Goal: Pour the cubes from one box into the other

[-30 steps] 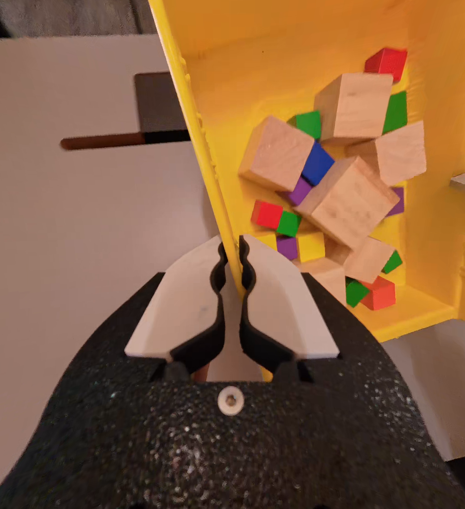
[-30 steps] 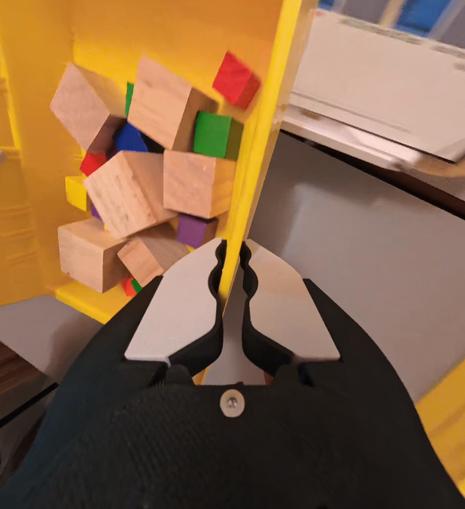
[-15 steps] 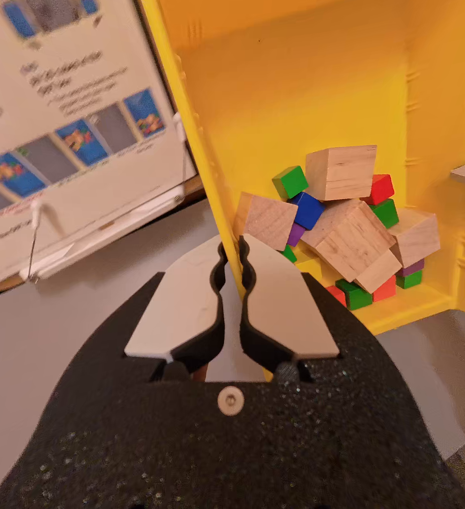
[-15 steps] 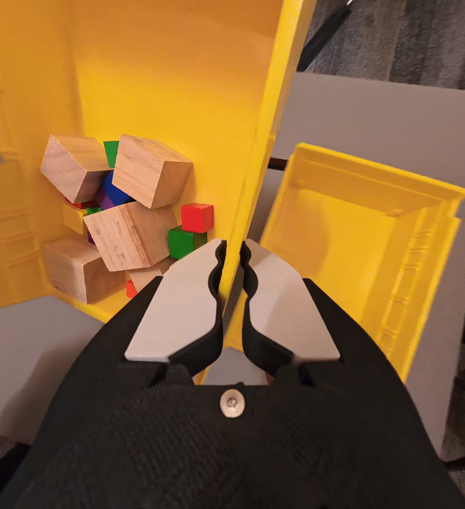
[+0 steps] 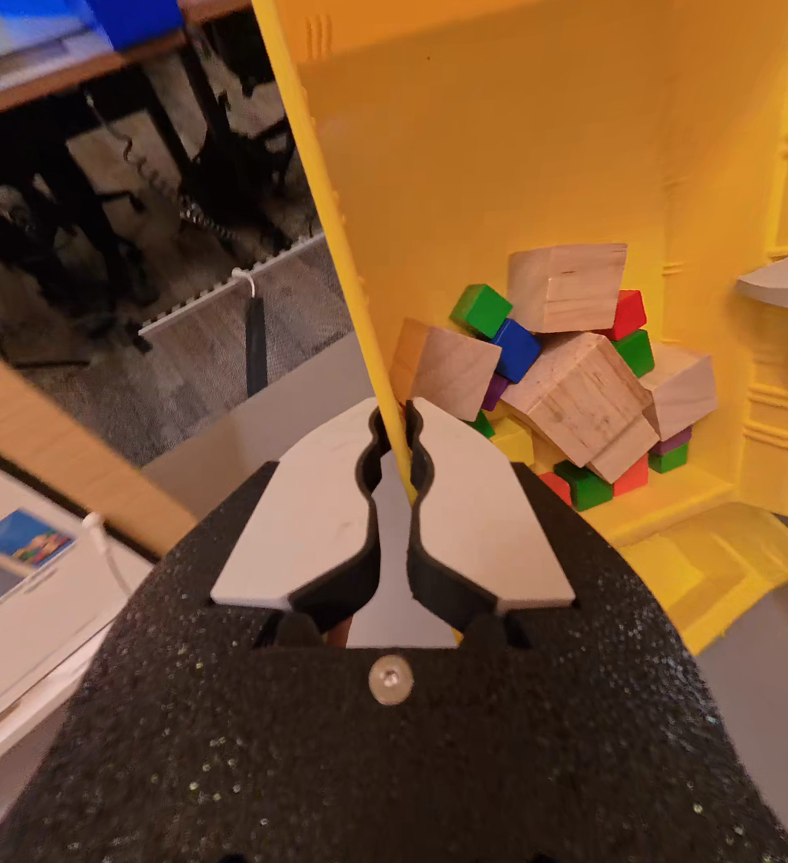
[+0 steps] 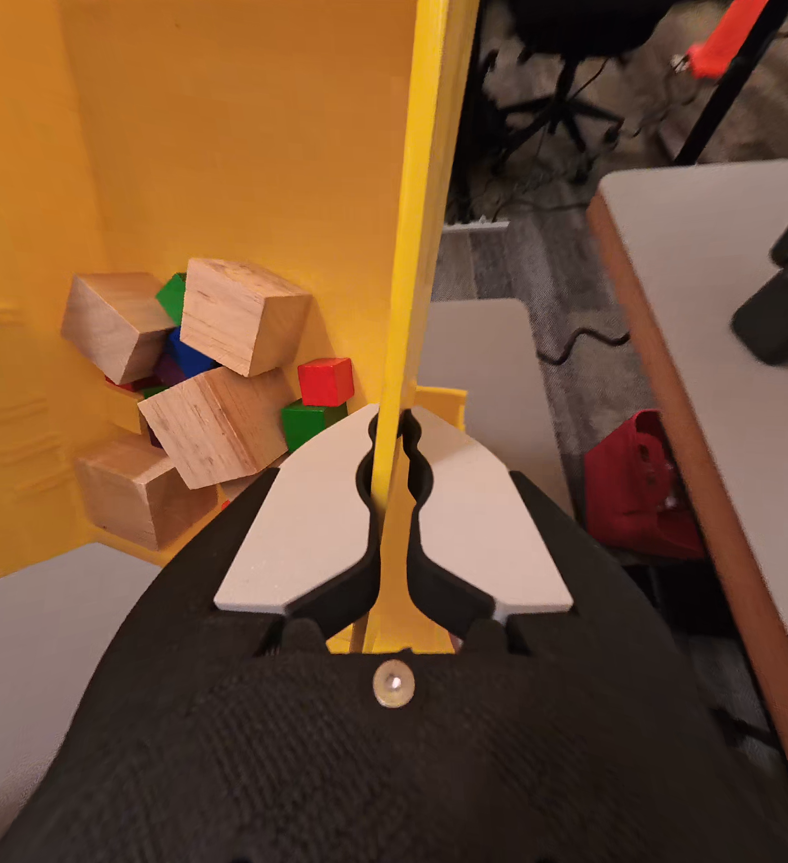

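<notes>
- Above the counter (image 5: 285, 420), the yellow box (image 5: 499, 163) is held tilted, its open side facing both cameras.
- Left tongs (image 5: 394, 415): clamped on one side wall of the box.
- Right tongs (image 6: 391, 418): clamped on the opposite side wall.
- Cubes (image 5: 569, 397): large wooden and small coloured ones piled against the box's lower end wall.
- Second box (image 5: 719, 560): just below the first box's lower end.

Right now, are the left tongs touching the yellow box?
Touching. The left wrist view shows the left tongs shut on the side wall of the yellow box, with the wall's edge pinched between both pads.
</notes>
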A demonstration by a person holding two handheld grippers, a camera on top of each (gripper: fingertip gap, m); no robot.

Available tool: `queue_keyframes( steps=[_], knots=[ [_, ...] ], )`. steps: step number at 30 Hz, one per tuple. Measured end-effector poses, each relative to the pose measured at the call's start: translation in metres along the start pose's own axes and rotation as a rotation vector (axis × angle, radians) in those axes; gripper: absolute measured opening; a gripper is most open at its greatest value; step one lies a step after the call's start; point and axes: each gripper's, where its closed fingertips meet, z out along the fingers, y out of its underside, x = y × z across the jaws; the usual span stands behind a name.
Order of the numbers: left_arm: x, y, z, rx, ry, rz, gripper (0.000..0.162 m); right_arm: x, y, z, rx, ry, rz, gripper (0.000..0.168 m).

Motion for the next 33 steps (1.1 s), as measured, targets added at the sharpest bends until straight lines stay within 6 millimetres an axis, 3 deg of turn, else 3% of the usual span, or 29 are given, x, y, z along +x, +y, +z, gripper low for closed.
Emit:
queue_keyframes(
  steps=[1,7,14,22,33],
  knots=[
    [0.005,-0.001,0.007,0.032,0.002,0.01,0.006,0.007,0.0,0.001,0.029,0.014,-0.014,0.008],
    [0.025,-0.003,0.035,0.254,0.03,0.004,0.006,0.035,-0.003,0.004,0.188,0.045,-0.067,0.008],
    [0.034,-0.01,0.048,0.458,0.02,0.052,0.006,0.05,-0.005,0.009,0.343,0.064,-0.106,0.008],
    [0.031,-0.002,0.055,0.566,0.011,0.022,0.006,0.05,-0.006,0.016,0.445,0.081,-0.148,0.007],
    [0.021,0.001,0.059,0.604,-0.026,0.005,0.006,0.043,-0.013,0.026,0.455,0.09,-0.205,0.007]
  ],
)
